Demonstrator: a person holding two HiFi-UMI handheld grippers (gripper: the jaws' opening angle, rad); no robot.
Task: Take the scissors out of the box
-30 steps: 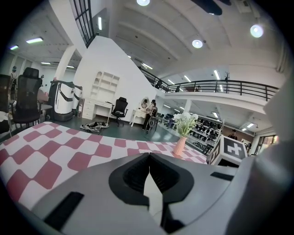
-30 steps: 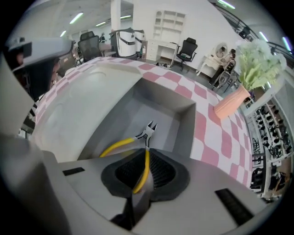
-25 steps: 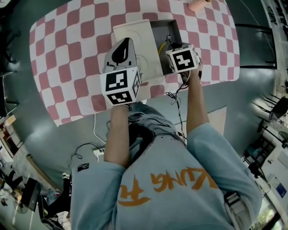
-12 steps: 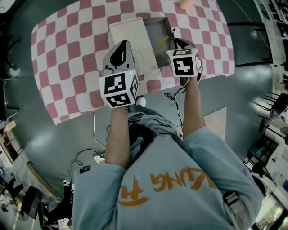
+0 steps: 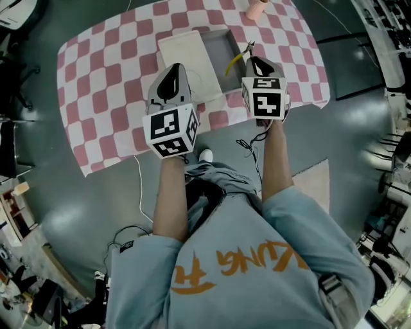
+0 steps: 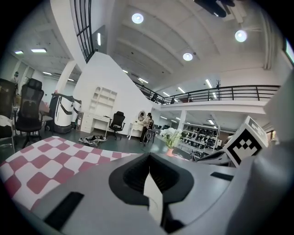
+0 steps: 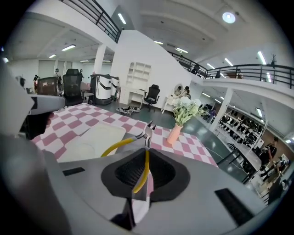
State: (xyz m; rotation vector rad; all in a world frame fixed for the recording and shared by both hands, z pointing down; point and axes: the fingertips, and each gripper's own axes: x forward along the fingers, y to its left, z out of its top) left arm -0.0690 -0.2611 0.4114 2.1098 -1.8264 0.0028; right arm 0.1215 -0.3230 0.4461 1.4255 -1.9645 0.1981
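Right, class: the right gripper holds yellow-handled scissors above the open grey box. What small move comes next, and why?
Probably carry them rightward to bare pink-and-white checked tablecloth. The right gripper is shut on one handle of the yellow-handled scissors, which hang over the right edge of the open grey box, not clear yet.

We look down on a grey box (image 5: 218,50) standing on a pink-and-white checked tablecloth (image 5: 109,83). A white lid (image 5: 186,54) lies flat against the box's left side. Our right gripper (image 5: 255,61) is at the box's near right corner, and yellow-handled scissors (image 5: 234,63) stick out of its tip across the box's right rim. Our left gripper (image 5: 172,69) is left of the box, over the lid's near end. A pink vase (image 5: 256,8) stands beyond the box's far right corner.
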